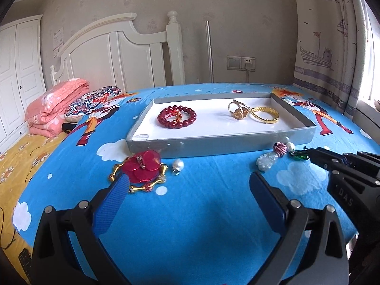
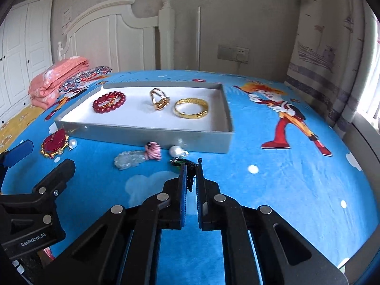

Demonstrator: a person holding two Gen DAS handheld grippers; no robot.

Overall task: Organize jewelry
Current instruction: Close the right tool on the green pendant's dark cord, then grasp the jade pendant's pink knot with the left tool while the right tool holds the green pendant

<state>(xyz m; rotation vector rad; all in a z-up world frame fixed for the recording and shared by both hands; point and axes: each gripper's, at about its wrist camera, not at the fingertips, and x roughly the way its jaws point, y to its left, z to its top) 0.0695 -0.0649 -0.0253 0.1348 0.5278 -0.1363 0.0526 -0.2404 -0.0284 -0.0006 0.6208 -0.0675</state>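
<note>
A grey tray (image 1: pixel 220 146) (image 2: pixel 142 134) on the blue bedspread holds a red bead bracelet (image 1: pixel 177 118) (image 2: pixel 109 101), a gold ring (image 1: pixel 238 110) (image 2: pixel 159 99) and a gold bangle (image 1: pixel 264 115) (image 2: pixel 191 108). In front of it lie a red-and-gold brooch (image 1: pixel 142 169) (image 2: pixel 55 143), a pearl (image 1: pixel 178 165) (image 2: pixel 73 143), a pale jade pendant with a pink knot (image 1: pixel 268 159) (image 2: pixel 133 158) and a second pearl (image 1: pixel 290 146) (image 2: pixel 175 150). My right gripper (image 2: pixel 191 168) (image 1: pixel 308 155) is shut on a green-and-black pendant (image 2: pixel 181 162) (image 1: pixel 299 156). My left gripper (image 1: pixel 187 185) is open and empty beside the brooch.
Folded pink bedding (image 1: pixel 55 105) and a patterned cushion (image 1: pixel 95 101) lie at the far left. A white headboard (image 1: pixel 114 54) and wardrobe stand behind. A curtain (image 1: pixel 332 42) hangs at the right. The bedspread's edge runs close on the right.
</note>
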